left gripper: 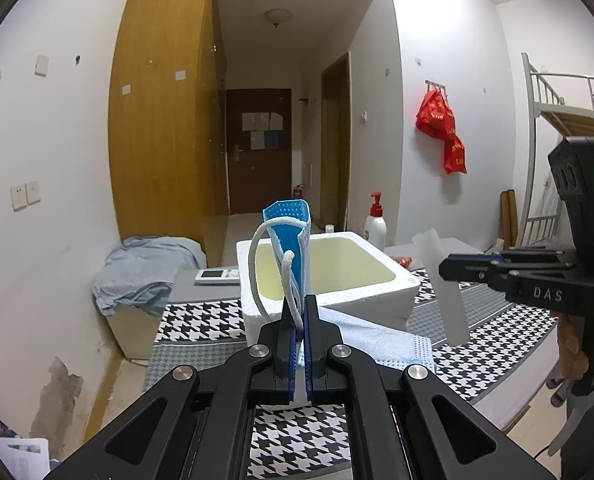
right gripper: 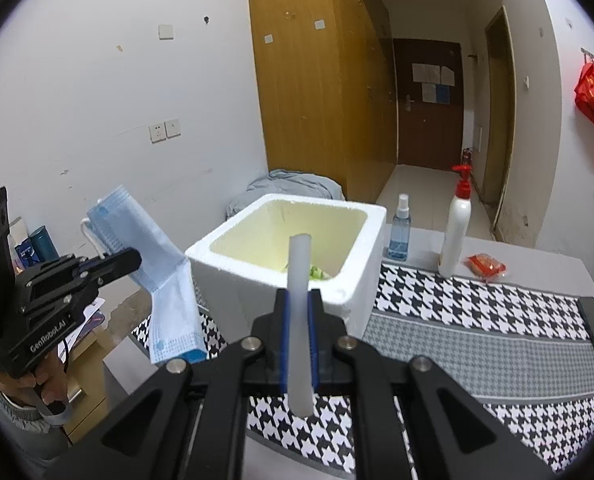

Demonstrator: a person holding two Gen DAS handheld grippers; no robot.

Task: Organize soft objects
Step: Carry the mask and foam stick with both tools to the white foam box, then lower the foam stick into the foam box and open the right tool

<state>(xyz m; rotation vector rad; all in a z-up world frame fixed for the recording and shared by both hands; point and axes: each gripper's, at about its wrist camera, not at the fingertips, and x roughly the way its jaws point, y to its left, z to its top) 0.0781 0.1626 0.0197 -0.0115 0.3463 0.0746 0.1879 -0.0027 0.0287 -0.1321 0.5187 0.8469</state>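
A white foam box (right gripper: 285,248) stands open on the houndstooth cloth (right gripper: 477,304), its inner walls pale yellow. Low in the far corner of it something greenish (right gripper: 317,272) peeks out; I cannot tell what it is, and the rest of the floor is hidden by the near wall.

The left gripper (left gripper: 301,312) is clamped tight on a blue mask (left gripper: 291,240) — folded lengthwise, held up on edge, its white ear loops (left gripper: 257,264) dangling loose down toward the jaws. From this gripper's own view the mask rises toward 12 o'clock, in front of the box's near-left corner. From the right side the mask (right gripper: 153,256) shows as a long pleated sheet, pale on one face, hanging past the fingers at about 9 o'clock of the box, its lower end drooping over the table edge.

The right gripper (right gripper: 297,300) is closed on a white foam strip (right gripper: 299,320) — stiff-looking, translucent, standing upright between the pads and reaching up over the box's near rim.

Behind the box, at 1 o'clock, stand a blue spray bottle (right gripper: 400,236) and a white pump bottle (right gripper: 455,232), with a red packet (right gripper: 485,267) lying just beside them.
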